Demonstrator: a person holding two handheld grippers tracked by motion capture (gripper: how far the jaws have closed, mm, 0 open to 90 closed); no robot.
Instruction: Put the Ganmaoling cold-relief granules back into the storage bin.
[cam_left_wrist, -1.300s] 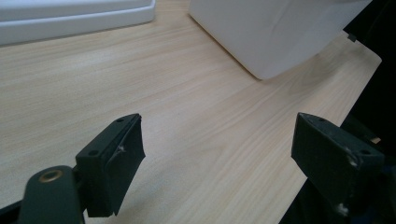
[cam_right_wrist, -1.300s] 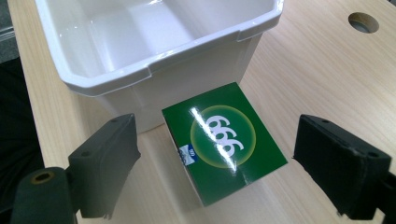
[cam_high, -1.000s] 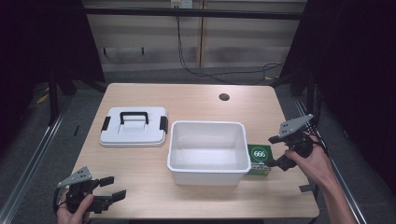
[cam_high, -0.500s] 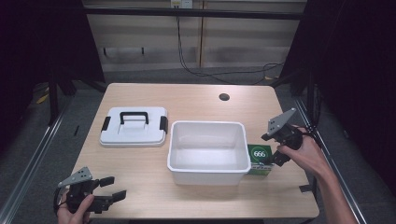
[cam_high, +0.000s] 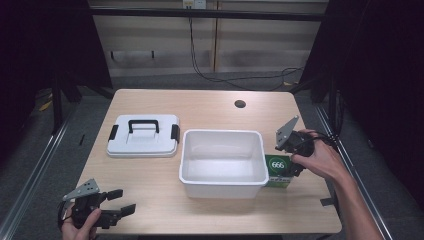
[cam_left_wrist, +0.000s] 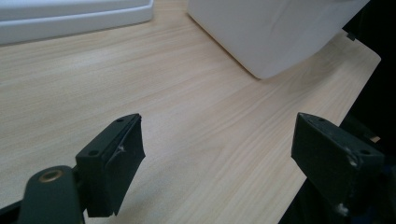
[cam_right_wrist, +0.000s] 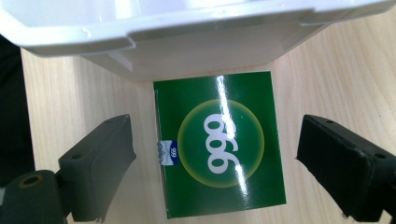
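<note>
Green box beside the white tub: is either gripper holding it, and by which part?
No. The right gripper has open jaws on either side of the green box without touching it. The left gripper is open over bare table.

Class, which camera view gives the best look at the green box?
The right gripper view: the green box lies large between the open jaws, its printed top clear, beside the white tub. The high view shows the green box small, against the tub's right wall. The left gripper view looks elsewhere.
</note>
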